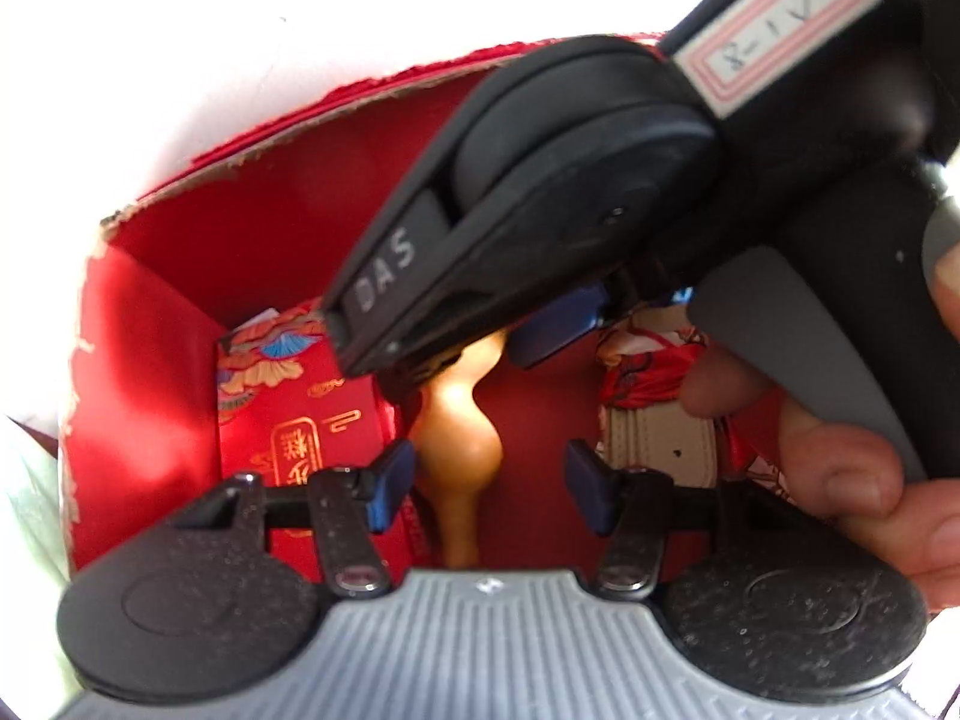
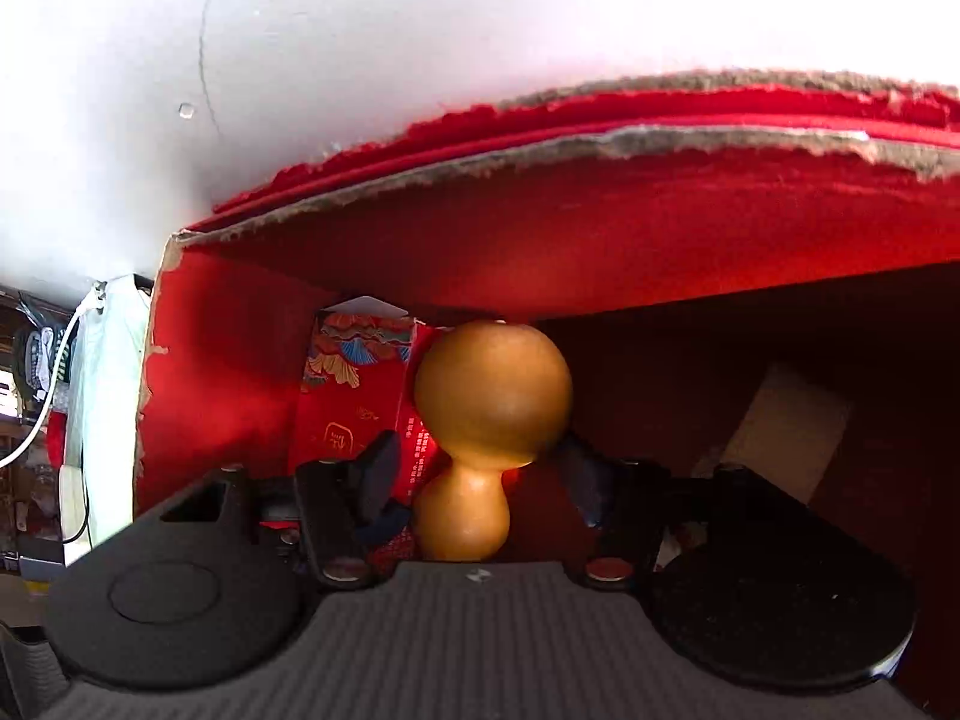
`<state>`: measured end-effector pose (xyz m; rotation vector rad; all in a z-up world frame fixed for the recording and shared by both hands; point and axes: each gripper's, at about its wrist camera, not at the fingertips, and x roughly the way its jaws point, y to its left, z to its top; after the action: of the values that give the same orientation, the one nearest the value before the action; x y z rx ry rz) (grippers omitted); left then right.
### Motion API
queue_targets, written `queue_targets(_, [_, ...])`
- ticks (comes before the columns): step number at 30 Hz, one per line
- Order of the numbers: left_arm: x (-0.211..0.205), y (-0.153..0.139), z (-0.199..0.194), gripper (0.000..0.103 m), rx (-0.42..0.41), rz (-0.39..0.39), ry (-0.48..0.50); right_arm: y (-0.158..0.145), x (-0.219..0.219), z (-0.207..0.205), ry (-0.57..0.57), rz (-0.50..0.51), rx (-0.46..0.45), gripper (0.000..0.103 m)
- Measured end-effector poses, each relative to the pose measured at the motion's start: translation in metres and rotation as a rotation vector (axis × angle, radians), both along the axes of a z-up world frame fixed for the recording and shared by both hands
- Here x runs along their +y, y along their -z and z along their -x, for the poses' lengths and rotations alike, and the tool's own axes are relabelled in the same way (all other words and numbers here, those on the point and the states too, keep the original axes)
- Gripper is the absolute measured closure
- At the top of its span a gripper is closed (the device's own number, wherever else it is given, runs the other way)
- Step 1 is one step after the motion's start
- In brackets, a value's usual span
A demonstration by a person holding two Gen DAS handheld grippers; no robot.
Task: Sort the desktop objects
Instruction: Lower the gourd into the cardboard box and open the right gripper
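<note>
The gourd (image 2: 489, 414) is smooth, golden-brown and shaped like a figure eight, with a big round bulb and a smaller bulb joined by a narrow waist; it lies inside a red box (image 2: 600, 240), near the box's left back corner, with the big bulb toward the back wall. The right hand-held gripper (image 2: 480, 474) has its two fingers spread on both sides of the waist; whether the pads touch the gourd I cannot tell. In the left wrist view the gourd (image 1: 462, 426) shows between the fingers of the left hand-held gripper (image 1: 489, 483), which are also spread wide and hold nothing.

Just beside the gourd, on its left, stands a red packet (image 2: 351, 384) with gold, blue and orange fan patterns and gold Chinese writing too small to read; it leans against the left wall of the box. On the right side of the box lie a red patterned cloth (image 1: 648, 378) and a cream strap (image 1: 660, 450) with stitching and a small hole. The top edges of the box are torn and show grey-brown cardboard. In the left wrist view the right hand-held gripper (image 1: 480, 348) crosses over the box and hides much of it; a hand (image 1: 840, 450) holds its handle. On its finger the letters "DAS" can be read; a white label with pink border carries handwriting like "8-1V".
</note>
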<state>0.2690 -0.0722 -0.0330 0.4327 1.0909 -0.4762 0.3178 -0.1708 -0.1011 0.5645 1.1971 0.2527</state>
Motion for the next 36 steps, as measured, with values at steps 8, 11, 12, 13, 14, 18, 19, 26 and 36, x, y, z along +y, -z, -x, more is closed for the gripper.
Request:
queue_targets(8, [-0.002,-0.002,-0.004,0.048,0.016,0.052,-0.005,-0.029,-0.028,0.034,0.021,0.132,-0.053,0.048])
queue_targets(11, [-0.006,0.001,-0.007,0.053,0.046,0.047,-0.025,-0.027,-0.035,0.037,0.031,0.114,-0.033,0.047])
queue_targets(12, [-0.009,0.001,-0.007,0.053,0.045,0.033,-0.03,-0.025,-0.035,0.038,0.027,0.097,-0.022,0.045])
queue_targets(13, [-0.011,0.002,-0.007,0.053,0.043,0.019,-0.034,-0.023,-0.035,0.039,0.019,0.06,-0.012,0.045])
queue_targets(14, [-0.011,0.001,-0.007,0.053,0.035,0.017,-0.038,-0.02,-0.035,0.041,0.017,0.024,-0.005,0.045])
queue_targets(18, [-0.013,-0.005,-0.006,0.053,0.01,0.03,-0.051,-0.025,-0.037,0.052,0.022,0.001,-0.027,0.047])
queue_targets(19, [-0.014,-0.007,-0.004,0.054,-0.004,0.035,-0.051,-0.029,-0.039,0.056,0.022,-0.005,-0.037,0.047])
queue_targets(26, [-0.015,-0.034,0.008,0.071,-0.099,0.124,-0.045,-0.057,-0.051,0.083,0.011,0.066,-0.12,0.047])
queue_targets(36, [0.024,-0.063,0.046,0.07,-0.163,0.161,-0.063,-0.049,-0.048,0.08,0.08,0.112,-0.115,0.061])
